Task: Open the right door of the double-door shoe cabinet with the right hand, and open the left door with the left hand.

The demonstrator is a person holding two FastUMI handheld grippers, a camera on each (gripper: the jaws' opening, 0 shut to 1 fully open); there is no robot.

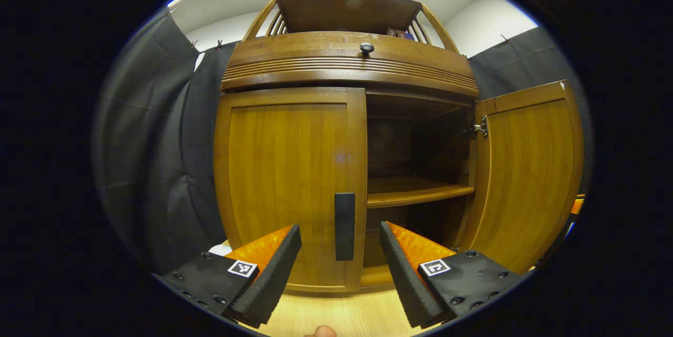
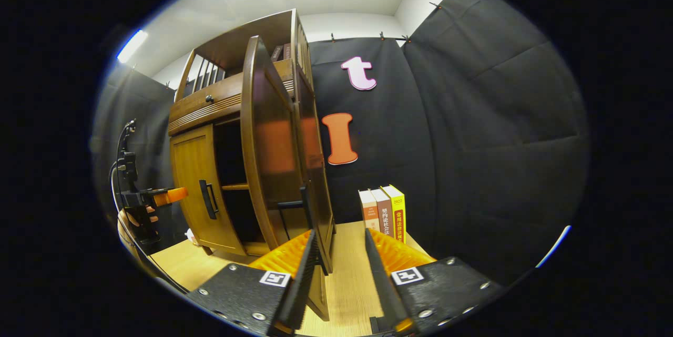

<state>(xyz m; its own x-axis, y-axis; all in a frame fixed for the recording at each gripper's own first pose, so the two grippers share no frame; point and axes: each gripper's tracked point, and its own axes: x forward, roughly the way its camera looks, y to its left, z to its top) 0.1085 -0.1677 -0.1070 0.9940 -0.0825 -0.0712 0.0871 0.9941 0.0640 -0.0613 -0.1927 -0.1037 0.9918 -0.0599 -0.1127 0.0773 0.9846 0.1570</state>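
Booth w/ wood tabletop (image 1: 336, 313): right door (image 1: 526, 174) swung open, left door (image 1: 289, 184) closed; left gripper (image 1: 340, 268) spread, lined up w/ handle (image 1: 345, 226), right gripper (image 2: 339, 274) released, empty.

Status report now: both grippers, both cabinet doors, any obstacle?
Left gripper open, lined up on the left door handle, not gripping. Right gripper open, beside the right door, which is swung open. Left door shut. Nothing in the way.
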